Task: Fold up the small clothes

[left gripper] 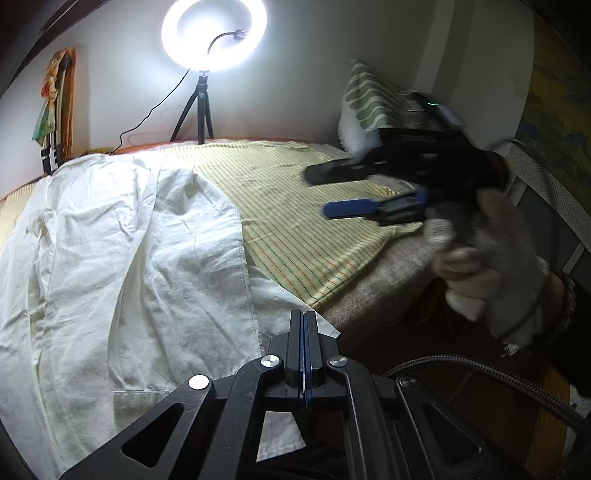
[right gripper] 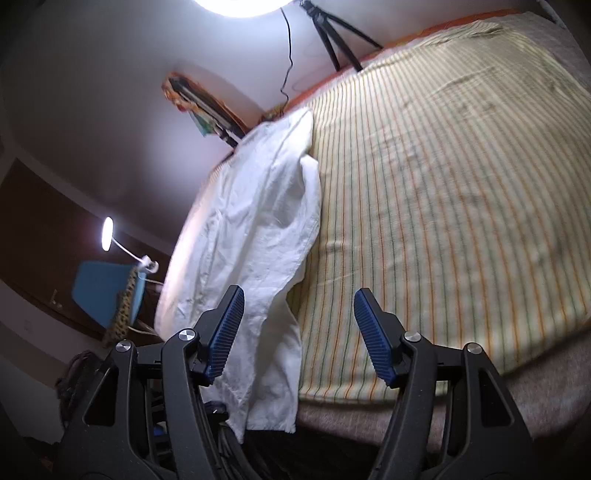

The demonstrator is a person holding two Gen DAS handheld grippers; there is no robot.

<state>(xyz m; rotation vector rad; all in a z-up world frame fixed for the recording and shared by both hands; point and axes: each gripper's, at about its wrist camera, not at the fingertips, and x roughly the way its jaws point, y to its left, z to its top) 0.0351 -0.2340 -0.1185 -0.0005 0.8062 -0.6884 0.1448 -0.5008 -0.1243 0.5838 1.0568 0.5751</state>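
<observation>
A white garment (left gripper: 122, 251) lies spread over the left part of a bed with a yellow striped sheet (left gripper: 295, 206). Its near edge hangs over the bed's front. My left gripper (left gripper: 303, 325) is shut at the garment's near right corner, with a thin white edge of cloth between the pads. My right gripper (left gripper: 325, 192) is open and empty, blurred, above the sheet at the right, held by a gloved hand (left gripper: 491, 273). In the right wrist view the right gripper (right gripper: 299, 317) stands open over the garment (right gripper: 258, 229) and the sheet (right gripper: 443, 184).
A lit ring light on a tripod (left gripper: 212, 33) stands behind the bed with a cable trailing left. A green patterned pillow (left gripper: 369, 99) leans at the back right. A blue chair (right gripper: 107, 291) and a small lamp (right gripper: 108, 238) stand beyond the bed's left side.
</observation>
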